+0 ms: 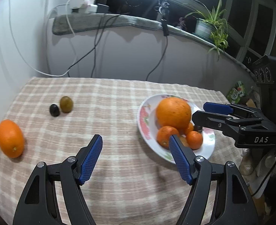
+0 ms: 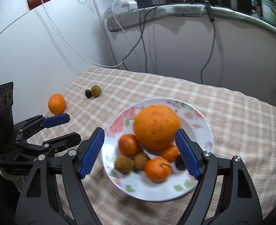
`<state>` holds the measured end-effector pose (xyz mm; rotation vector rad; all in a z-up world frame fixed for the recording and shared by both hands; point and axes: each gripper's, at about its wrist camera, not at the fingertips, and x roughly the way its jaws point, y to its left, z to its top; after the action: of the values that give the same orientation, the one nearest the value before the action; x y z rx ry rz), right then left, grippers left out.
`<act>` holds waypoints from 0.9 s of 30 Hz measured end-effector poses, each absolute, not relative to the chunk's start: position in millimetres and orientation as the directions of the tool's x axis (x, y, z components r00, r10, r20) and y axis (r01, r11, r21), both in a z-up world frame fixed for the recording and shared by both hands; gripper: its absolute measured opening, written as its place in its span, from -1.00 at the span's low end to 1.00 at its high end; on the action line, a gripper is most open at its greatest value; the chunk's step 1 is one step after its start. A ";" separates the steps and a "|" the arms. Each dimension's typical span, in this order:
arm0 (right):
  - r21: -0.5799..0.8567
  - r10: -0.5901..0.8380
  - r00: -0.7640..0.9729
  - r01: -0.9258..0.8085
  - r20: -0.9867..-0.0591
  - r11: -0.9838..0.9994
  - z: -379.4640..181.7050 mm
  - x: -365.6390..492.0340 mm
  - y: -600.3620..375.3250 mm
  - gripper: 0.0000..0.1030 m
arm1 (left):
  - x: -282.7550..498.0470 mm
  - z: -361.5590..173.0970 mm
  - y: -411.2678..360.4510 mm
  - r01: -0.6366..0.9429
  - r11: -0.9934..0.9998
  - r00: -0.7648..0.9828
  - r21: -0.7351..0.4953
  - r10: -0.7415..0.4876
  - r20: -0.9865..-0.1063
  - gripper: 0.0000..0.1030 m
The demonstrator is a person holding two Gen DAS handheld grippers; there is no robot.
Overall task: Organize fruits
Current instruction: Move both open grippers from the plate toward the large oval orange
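A white flowered plate (image 2: 201,129) (image 1: 143,116) holds a big orange (image 2: 156,126) (image 1: 173,113), several small tangerines, two brownish fruits (image 2: 124,164) and a dark one (image 2: 180,163). A loose orange (image 1: 10,138) (image 2: 56,103), a dark fruit (image 1: 54,110) (image 2: 88,93) and a green-brown fruit (image 1: 66,104) (image 2: 96,91) lie on the checked cloth at the left. My left gripper (image 1: 136,142) is open and empty above the cloth, left of the plate. My right gripper (image 2: 139,136) is open and empty above the plate.
The table carries a beige checked cloth (image 1: 109,97). Cables (image 1: 93,52) hang down the wall behind. A shelf with chargers (image 1: 81,4) and a potted plant (image 1: 211,26) runs along the back. The table's right edge drops off beside the plate.
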<state>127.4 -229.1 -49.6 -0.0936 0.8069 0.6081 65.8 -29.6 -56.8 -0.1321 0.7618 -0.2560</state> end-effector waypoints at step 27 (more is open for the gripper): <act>0.191 0.567 0.389 -0.678 -0.726 0.710 -58.2 144.3 -95.9 0.56 | 53.1 -66.7 100.4 -0.072 0.963 0.743 -0.259 -0.121 -0.658 0.42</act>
<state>144.3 -95.9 -58.2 -0.1449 0.8614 0.7951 53.1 100.4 -66.7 -0.2772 0.7354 -0.0274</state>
